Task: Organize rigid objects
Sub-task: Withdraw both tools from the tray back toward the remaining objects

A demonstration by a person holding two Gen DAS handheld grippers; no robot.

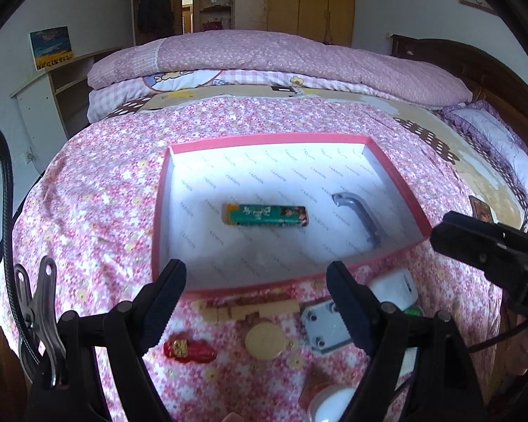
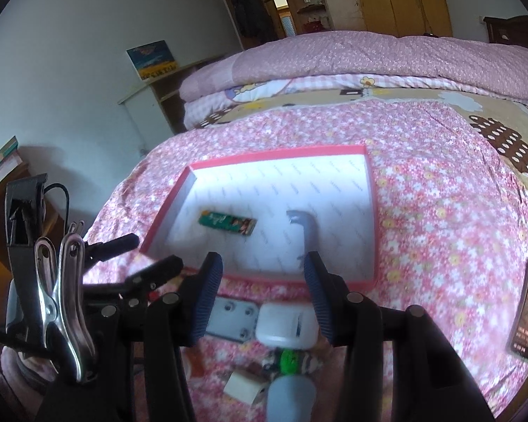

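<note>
The pink-rimmed box (image 1: 160,211) lies open on the flowered bedspread (image 1: 98,190), and two rigid items are already inside it: a green lighter (image 1: 265,215) lying flat near the middle and a grey metal handle (image 1: 360,218) toward its right wall, the two apart from each other. The rest of the pile sits on the bedspread just in front of the box's near rim — a grey metal plate (image 1: 322,327) with screw holes, a white case (image 1: 394,288) beside it, a gold disc (image 1: 265,339), a tan wooden block (image 1: 253,307) against the rim, and a red lighter (image 1: 190,350) further left.

The left gripper (image 1: 255,285) hovers over this pile with its jaws spread wide and nothing between them. The right gripper (image 2: 264,281) is likewise spread and empty; in its own view the white case (image 2: 287,325) and the grey plate (image 2: 232,318) lie low between its fingers, the case nearest the centre line.

By my reading the sorting is partly done and the step in hand is choosing the next piece — most likely the white case for the right gripper. That calls for lowering the fingers to straddle the case across its narrower faces, closing firmly, lifting clear of the rim and setting it down in the bare floor of the box. The soft bedding may let the case sink or tip as the fingers press down, and the plate touching or nearly touching it could be nudged.
</note>
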